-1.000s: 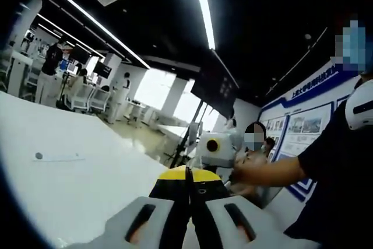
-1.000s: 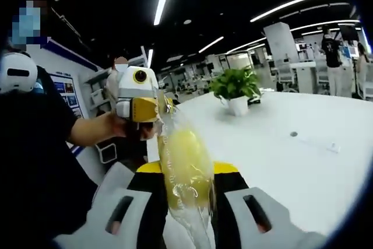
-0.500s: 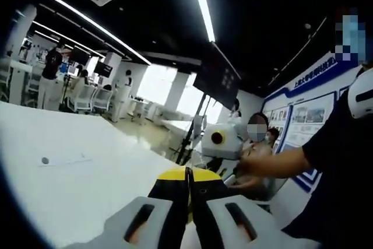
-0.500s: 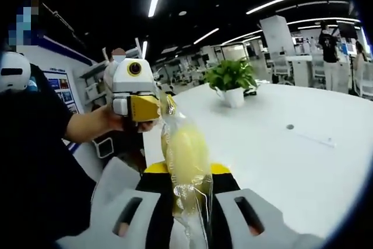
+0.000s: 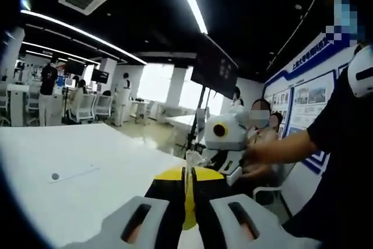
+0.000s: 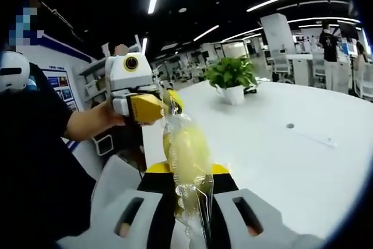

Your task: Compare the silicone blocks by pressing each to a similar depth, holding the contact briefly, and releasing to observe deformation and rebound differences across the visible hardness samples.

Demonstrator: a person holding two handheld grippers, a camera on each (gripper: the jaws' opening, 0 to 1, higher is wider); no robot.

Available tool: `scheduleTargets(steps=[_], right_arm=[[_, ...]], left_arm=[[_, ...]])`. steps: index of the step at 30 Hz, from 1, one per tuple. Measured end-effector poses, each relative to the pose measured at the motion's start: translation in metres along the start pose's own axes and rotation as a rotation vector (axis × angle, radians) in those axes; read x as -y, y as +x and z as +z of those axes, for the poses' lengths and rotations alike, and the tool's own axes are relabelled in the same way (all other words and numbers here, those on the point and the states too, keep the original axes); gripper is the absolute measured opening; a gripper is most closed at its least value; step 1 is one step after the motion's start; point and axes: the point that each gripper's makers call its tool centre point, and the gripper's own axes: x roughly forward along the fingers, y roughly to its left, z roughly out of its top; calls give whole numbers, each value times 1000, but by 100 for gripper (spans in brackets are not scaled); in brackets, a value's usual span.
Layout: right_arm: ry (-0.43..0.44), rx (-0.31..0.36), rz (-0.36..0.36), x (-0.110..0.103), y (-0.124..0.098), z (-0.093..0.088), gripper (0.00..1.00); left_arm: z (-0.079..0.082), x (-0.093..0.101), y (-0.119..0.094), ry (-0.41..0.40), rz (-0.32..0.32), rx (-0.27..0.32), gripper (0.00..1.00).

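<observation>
Right now I see the white table (image 6: 303, 161) stretching ahead of and to the right of my right gripper's fingers, with a potted plant (image 6: 232, 81) standing far beyond them. In the left gripper view the same table (image 5: 70, 185) lies to the left of my left fingers.

My right gripper (image 6: 189, 199) has its jaws clamped on a clear plastic bag (image 6: 187, 161) with a yellow piece inside; whether that is a silicone block I cannot tell. The bag rises from between the fingers and runs up to my left gripper (image 6: 156, 106), whose yellow-tipped jaws are closed on the bag's upper end.

In the left gripper view, my left gripper (image 5: 187, 202) shows its jaws drawn together with a thin yellow strip (image 5: 187, 199) pinched edge-on in the slit. Beyond the fingertips, up and to the right, the right gripper (image 5: 224, 138) is held by my hand (image 5: 256, 154).
</observation>
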Motion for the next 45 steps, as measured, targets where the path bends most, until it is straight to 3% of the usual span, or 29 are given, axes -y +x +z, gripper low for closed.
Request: scheduleTargets(steps=[8, 12, 25, 34, 39, 45], right_arm=[[23, 60, -10, 4, -5, 11, 12], [-10, 94, -13, 3, -8, 13, 15], [-72, 104, -50, 7, -12, 12, 26], [-102, 92, -136, 18, -19, 2, 40], [-151, 134, -197, 17, -30, 7, 44], [-180, 167, -289, 21, -51, -1, 52]], left_arm=[[13, 4, 3, -33, -1, 41, 0], [15, 9, 4, -48, -17, 42, 0], [11, 8, 3, -196, -39, 95, 0], [8, 12, 2, -223, -38, 106, 0], [4, 11, 1, -219, -29, 96, 0], [0, 7, -2, -228, -15, 96, 0]])
